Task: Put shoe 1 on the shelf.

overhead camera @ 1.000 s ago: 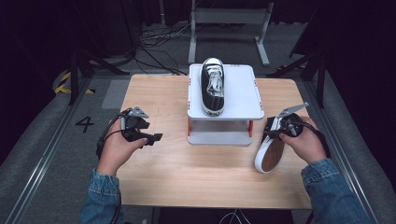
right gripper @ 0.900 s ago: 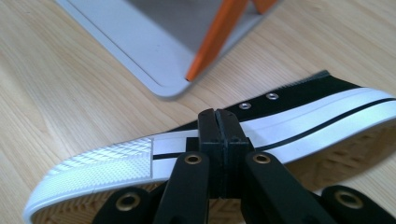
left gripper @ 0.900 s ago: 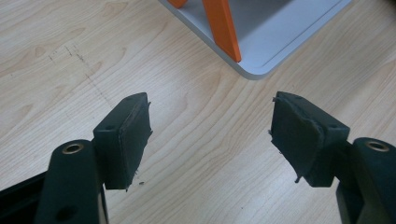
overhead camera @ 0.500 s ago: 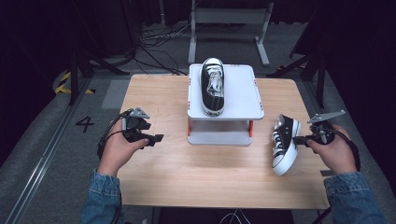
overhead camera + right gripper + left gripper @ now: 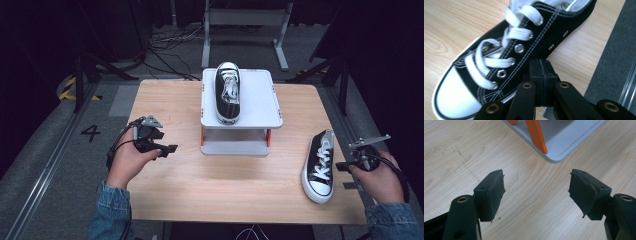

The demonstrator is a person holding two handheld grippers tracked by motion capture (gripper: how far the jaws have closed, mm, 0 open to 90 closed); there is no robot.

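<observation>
A black and white shoe (image 5: 320,165) lies on the tabletop (image 5: 225,185) at about 4 o'clock, near the right edge, sole down, toe pointing to the person. The right gripper (image 5: 345,165) sits just beside it, at 3 o'clock from the shoe. In the right gripper view its jaws are pressed together w/ nothing between them, and they rest by the shoe's side, not on it. The left gripper (image 5: 167,149) waits at about 9 o'clock on the tabletop. Its jaws are wide apart & hold nothing.

The shoe looks light. Its cloth top is soft and bends easy, but the rubber sole and white toe cap (image 5: 454,92) are stiffer. The laces (image 5: 499,52) are floppy and could slip out, so they're not a good spot to grab. A better hold is prob. the cloth side by the lace holes, or the heel rim.

A small grey rack (image 5: 260,100) w/ orange legs stands at 12 o'clock. One more shoe (image 5: 228,92) sits on its top shelf, left half. The right half is bare, so this shoe likely goes there. The low shelf looks bare too.
</observation>
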